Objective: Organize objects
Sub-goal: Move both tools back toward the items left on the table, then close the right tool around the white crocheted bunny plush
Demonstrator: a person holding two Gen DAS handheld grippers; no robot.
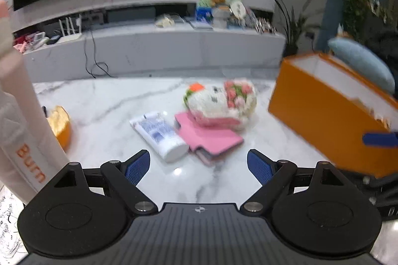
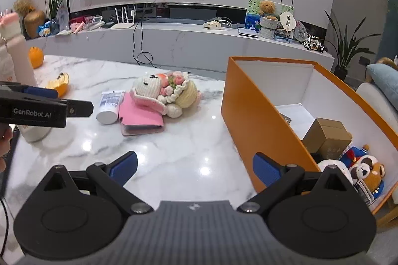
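Both grippers hovered over marble table (image 2: 174,165), nothing between fingers. Left gripper (image 1: 198,166): jaws spread wide, empty; also seen side-on at left edge of right wrist view (image 2: 44,108). Right gripper (image 2: 195,169): jaws spread wide, empty, right fingertip just beside orange box (image 2: 251,120) wall.

Task items mid-table, clustered: white tube (image 2: 109,104) lying flat, cap toward cam, touching pink wallet (image 2: 140,122); crochet plush (image 2: 161,93) resting partly on wallet's far edge. Left wrist view motion-blurred, same cluster visible: tube (image 1: 159,134), wallet (image 1: 206,137), plush (image 1: 221,101).

Orange box open-topped, right of cluster, well apart from it. Inside: cardboard box (image 2: 328,138), stuffed toys (image 2: 363,170), near front end.

Tall white bottle (image 1: 22,130) upright at table's left. Orange peel (image 2: 59,84) beside it; whole orange (image 2: 36,57) farther back.
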